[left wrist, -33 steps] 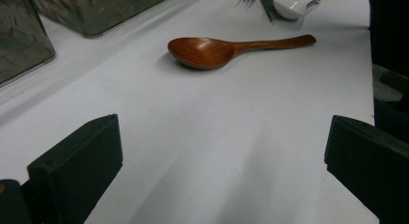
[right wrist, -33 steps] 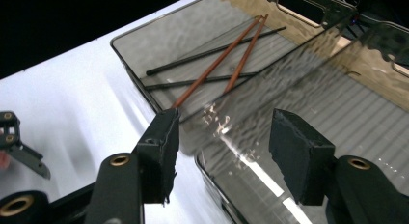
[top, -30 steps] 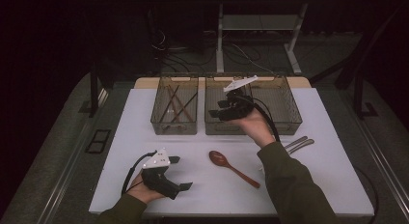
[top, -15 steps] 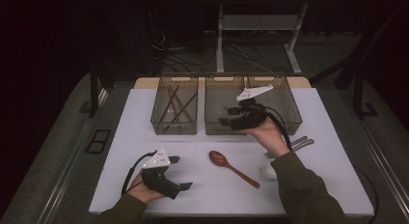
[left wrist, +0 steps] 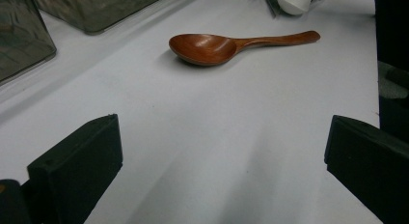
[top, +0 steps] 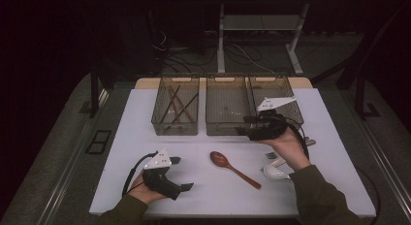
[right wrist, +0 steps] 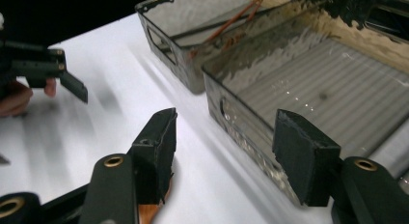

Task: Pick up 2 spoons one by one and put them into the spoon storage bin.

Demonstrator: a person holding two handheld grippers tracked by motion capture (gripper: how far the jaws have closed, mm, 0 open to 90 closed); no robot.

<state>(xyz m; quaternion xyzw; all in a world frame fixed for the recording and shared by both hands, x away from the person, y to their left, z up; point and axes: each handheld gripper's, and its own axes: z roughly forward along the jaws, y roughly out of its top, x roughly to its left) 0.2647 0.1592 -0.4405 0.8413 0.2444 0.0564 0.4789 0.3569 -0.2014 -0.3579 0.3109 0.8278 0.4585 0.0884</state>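
Note:
A brown wooden spoon [top: 232, 167] lies on the white table [top: 145, 147], bowl to the left. In the left gripper view the wooden spoon [left wrist: 212, 48] lies well ahead of my jaws. My left gripper [top: 181, 174] rests at the front left, open wide, nothing between its jaws [left wrist: 222, 151]. A hand holds my right gripper [top: 241, 130] above the table at the front right corner of the middle bin [top: 220, 123]. It points left and is open and empty [right wrist: 224, 147]. The spoon's tip [right wrist: 149, 212] peeks from under its left jaw.
Three clear bins stand in a row at the back: the left bin [top: 174, 128] holds chopsticks [top: 177, 106], and the right bin [top: 278, 87] stands behind the right hand. A white ceramic spoon [top: 276, 172] and metal cutlery [top: 310, 142] lie at the right.
My right gripper has moved from above the bins to the right and toward the table's front, a little lower. The left gripper has stayed put.

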